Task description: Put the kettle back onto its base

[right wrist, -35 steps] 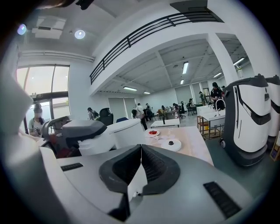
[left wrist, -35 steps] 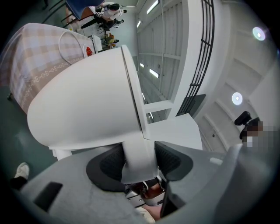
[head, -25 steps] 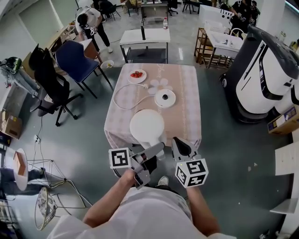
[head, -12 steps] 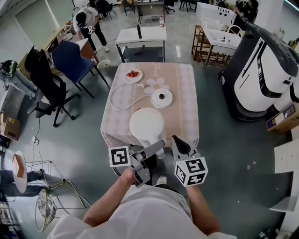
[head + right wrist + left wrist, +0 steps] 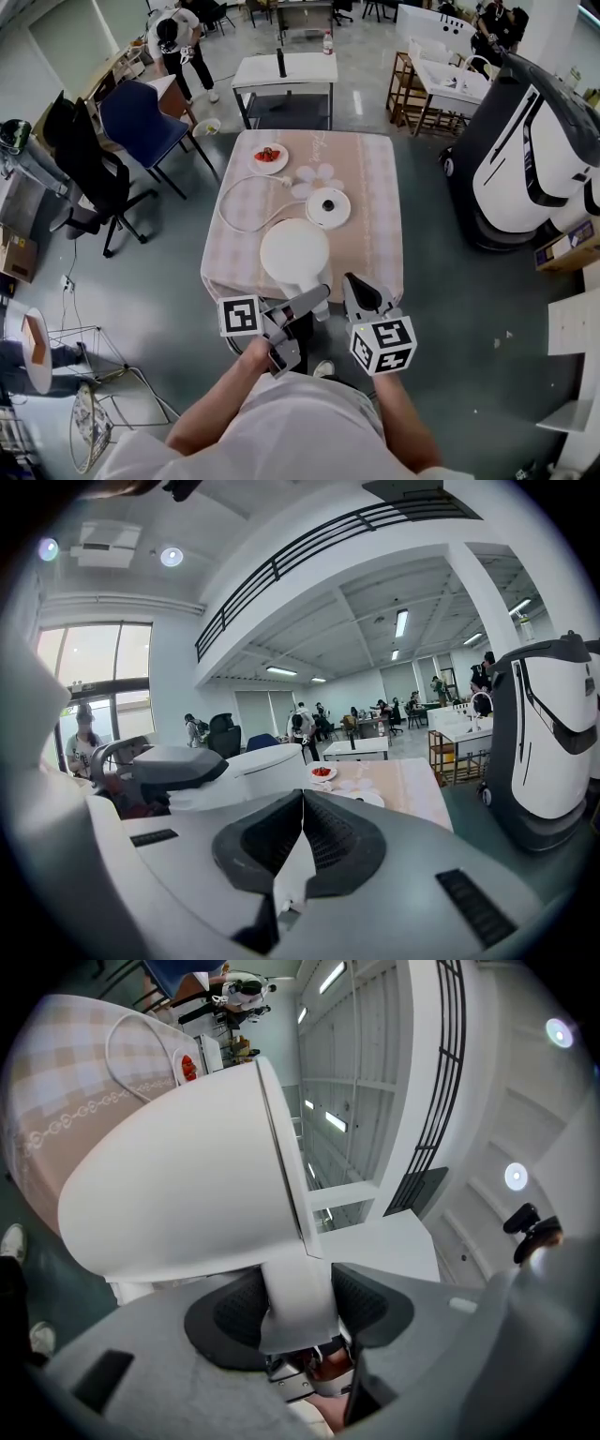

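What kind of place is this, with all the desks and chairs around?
Probably a robotics lab or open workshop hall: a large white-and-black mobile robot, a white work desk and a black office chair stand on a grey floor.

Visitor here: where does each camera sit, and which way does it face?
Head view: on the head, steeply down at the table; forearms, left hand-held gripper, right hand-held gripper show.
Left gripper view: rides it, along jaws gripping the kettle handle.
Right gripper view: rides it, past shut jaws toward the table.
Shared: all show kettle, table.
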Demonstrator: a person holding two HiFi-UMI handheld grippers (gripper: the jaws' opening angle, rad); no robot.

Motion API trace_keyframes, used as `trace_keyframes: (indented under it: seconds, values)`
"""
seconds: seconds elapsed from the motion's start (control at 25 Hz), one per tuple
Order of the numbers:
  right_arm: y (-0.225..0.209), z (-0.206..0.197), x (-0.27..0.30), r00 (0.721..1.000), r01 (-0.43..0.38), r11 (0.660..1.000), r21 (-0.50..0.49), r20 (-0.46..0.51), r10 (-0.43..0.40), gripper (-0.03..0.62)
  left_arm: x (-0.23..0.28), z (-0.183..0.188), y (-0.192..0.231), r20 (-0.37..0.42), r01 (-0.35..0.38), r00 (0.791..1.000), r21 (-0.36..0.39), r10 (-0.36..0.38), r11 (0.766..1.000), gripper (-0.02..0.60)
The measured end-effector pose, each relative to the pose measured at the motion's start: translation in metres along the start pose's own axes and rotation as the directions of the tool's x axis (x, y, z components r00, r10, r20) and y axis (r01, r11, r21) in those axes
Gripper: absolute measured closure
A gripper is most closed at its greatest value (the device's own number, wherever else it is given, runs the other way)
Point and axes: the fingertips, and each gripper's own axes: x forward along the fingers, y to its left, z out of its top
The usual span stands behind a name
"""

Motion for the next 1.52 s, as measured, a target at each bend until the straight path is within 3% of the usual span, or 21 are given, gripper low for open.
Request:
trace_keyframes:
  seconds: [0.76,1.52]
  values:
    - [-0.036,0.03,0.073,0.99,0.139,0.99,0.026,-0.018,-0.138,0.589,0.042,0.091,0.015,-0.133,0.039,0.99,-0.024,-0.042,0.999,0.365]
    - [-0.027,0.051,0.114,0.968,0.25,0.968,-0.006,-0.024,-0.25,0.589,0.036,0.148,0.019,-0.232,0.102,0.967,-0.032,-0.107,0.994,0.364]
